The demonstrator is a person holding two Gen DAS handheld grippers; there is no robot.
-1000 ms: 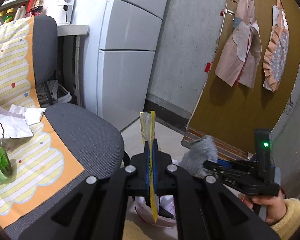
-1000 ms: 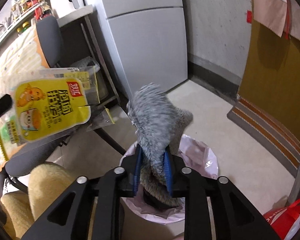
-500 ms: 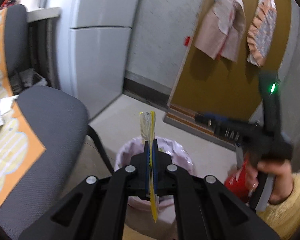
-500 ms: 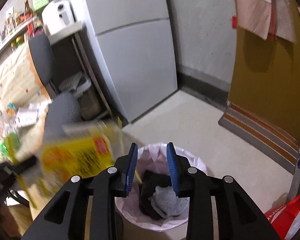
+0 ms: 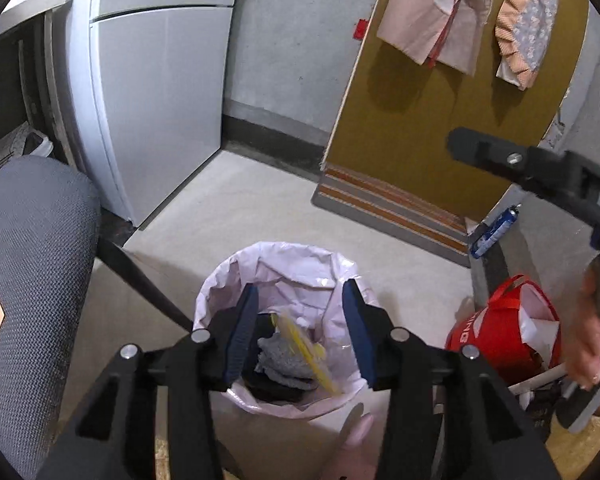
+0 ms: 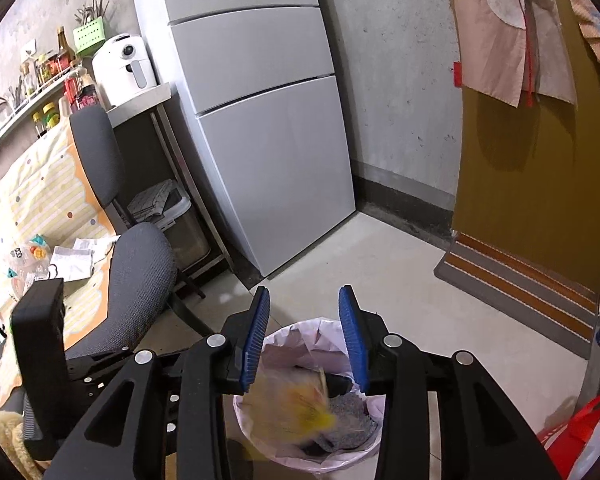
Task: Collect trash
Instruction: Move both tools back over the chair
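A bin with a pale pink liner stands on the floor; it also shows in the right wrist view. My left gripper is open above it. A yellow snack wrapper is loose in the bin mouth, blurred in the right wrist view. A grey fuzzy cloth lies inside the bin, also in the right wrist view. My right gripper is open and empty above the bin. More scraps lie on the chair's striped cover.
A grey office chair stands left of the bin, also in the right wrist view. A white fridge is behind. A red bag sits right of the bin. A striped mat lies by the brown door.
My left gripper opened over the bin and the yellow wrapper dropped from it. My right gripper let go of the grey cloth, which now lies in the bin, and rose slightly.
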